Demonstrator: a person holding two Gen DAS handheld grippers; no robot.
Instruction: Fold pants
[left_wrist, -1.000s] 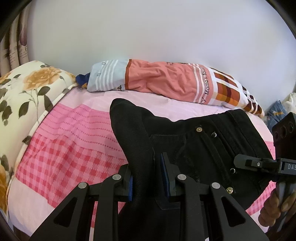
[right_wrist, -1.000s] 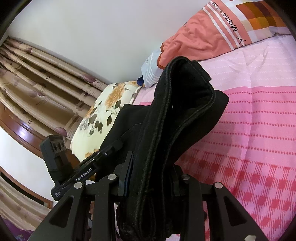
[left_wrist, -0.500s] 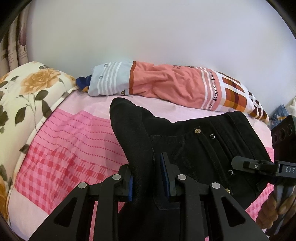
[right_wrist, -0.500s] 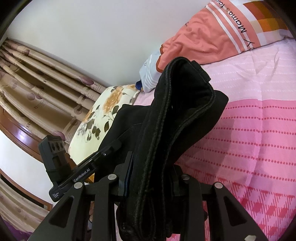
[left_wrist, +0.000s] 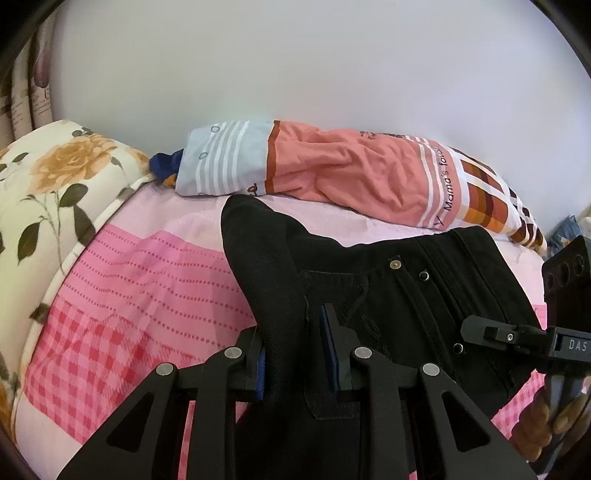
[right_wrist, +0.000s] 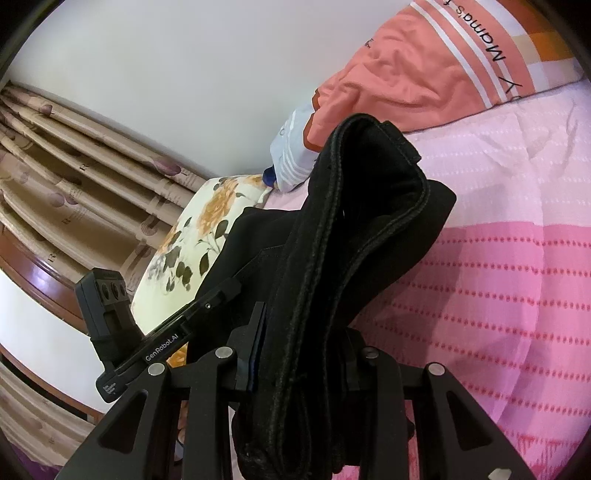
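Black pants (left_wrist: 406, 291) with metal snaps hang stretched between my two grippers above a pink bed (left_wrist: 140, 280). My left gripper (left_wrist: 297, 354) is shut on a thick fold of the black cloth, whose corner rises above the blue pads. In the right wrist view my right gripper (right_wrist: 306, 354) is shut on a bunched roll of the pants (right_wrist: 354, 236) with several hems stacked together. The right tool's body (left_wrist: 561, 332) and a hand show at the left view's right edge. The left tool (right_wrist: 122, 332) shows at the lower left of the right view.
A salmon and striped pillow (left_wrist: 351, 184) lies along the white wall at the bed's far side. A floral quilt (left_wrist: 48, 184) is heaped at the left. Patterned curtains (right_wrist: 74, 184) hang beyond it. The pink checked sheet (right_wrist: 517, 295) spreads under the pants.
Both grippers have carried the pants across the bed toward the pillow and wall, which look closer now. The grips on the cloth are unchanged.
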